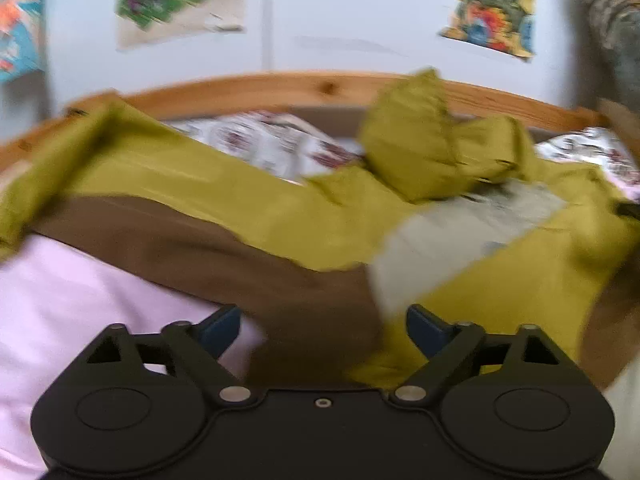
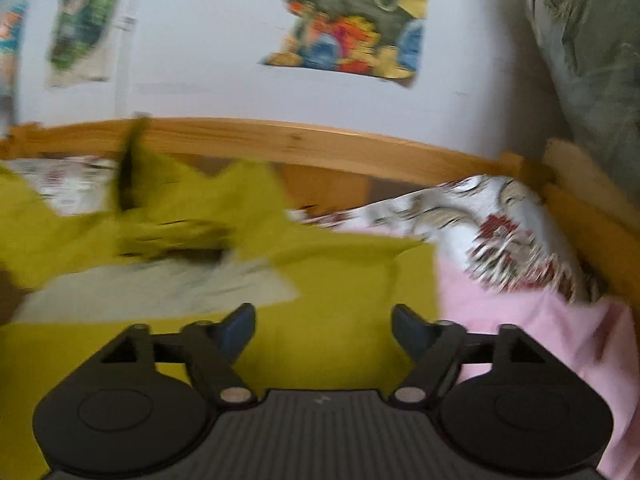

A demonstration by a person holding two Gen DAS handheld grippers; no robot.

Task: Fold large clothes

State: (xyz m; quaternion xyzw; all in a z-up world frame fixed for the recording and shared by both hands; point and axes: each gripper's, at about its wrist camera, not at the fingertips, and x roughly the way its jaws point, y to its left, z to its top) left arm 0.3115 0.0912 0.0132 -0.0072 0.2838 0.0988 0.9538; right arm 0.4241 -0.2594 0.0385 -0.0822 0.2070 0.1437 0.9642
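Both views were smeared with motion. The olive-and-brown jacket (image 1: pixel 248 216) lay spread across the bed (image 1: pixel 60 304), hood bunched up near the wooden rail (image 1: pixel 280 86). Left gripper (image 1: pixel 323 330) and right gripper (image 2: pixel 323 328) hovered wide apart, holding nothing. Risk: a hurried pinch could catch the pink sheet too

- It was a home bedroom: a pine-wood bed frame (image 2: pixel 280 140) ran ahead of the gripper.
- A pale pink bedsheet (image 1: pixel 60 300), a floral-print pillow (image 2: pixel 500 232) and colourful paper posters (image 2: pixel 352 20) showed it.
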